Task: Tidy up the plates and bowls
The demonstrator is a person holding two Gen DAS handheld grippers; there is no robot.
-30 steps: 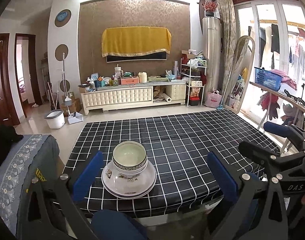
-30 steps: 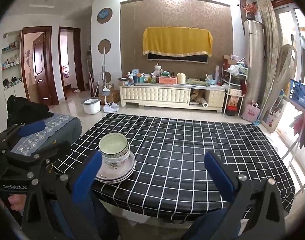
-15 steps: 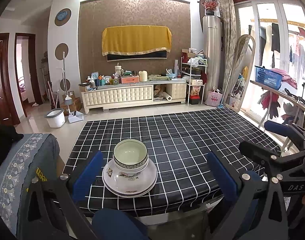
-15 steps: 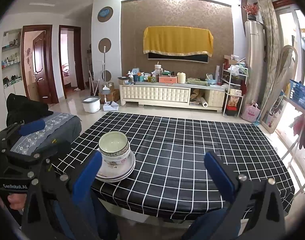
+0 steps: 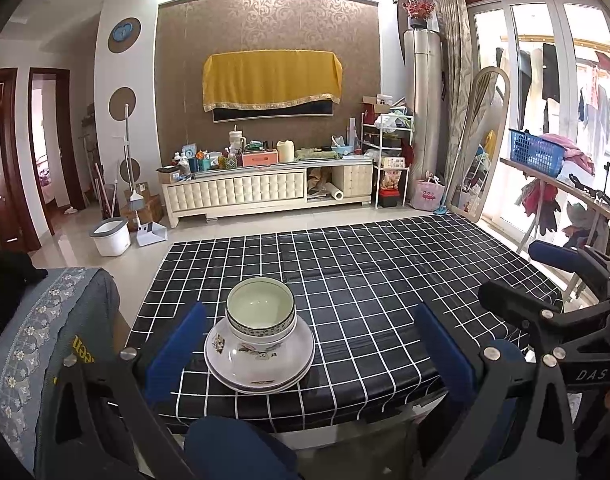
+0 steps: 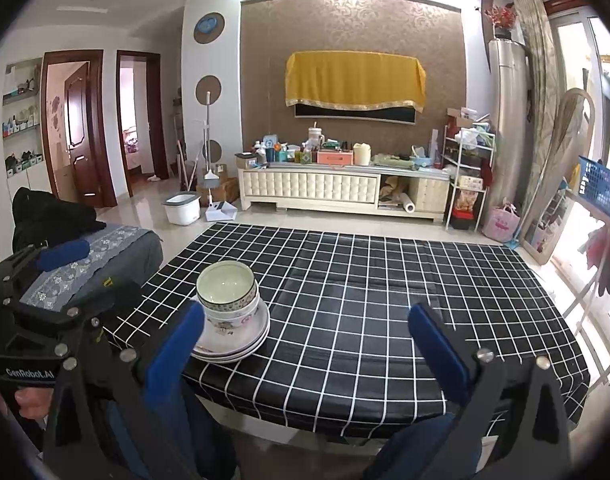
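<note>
Stacked bowls [image 5: 261, 314] sit on a stack of white flowered plates [image 5: 259, 364] near the front left of the black checked table [image 5: 365, 280]. The bowls [image 6: 227, 292] and plates [image 6: 235, 344] also show in the right wrist view. My left gripper [image 5: 311, 350] is open and empty, held back from the table's front edge with the stack between its blue fingers [image 5: 177, 350]. My right gripper [image 6: 309, 350] is open and empty, to the right of the stack. Each gripper shows at the edge of the other's view.
A grey patterned seat [image 5: 45, 320] with black clothing stands left of the table. A white cabinet [image 5: 265, 192] with clutter lines the far wall. A bucket [image 5: 109, 236] and dustpan stand on the floor. A rack with a blue basket [image 5: 537, 152] is at the right.
Both views have shifted very slightly; the stack sits a touch higher in them. The stack has not moved and both grippers stay open.
</note>
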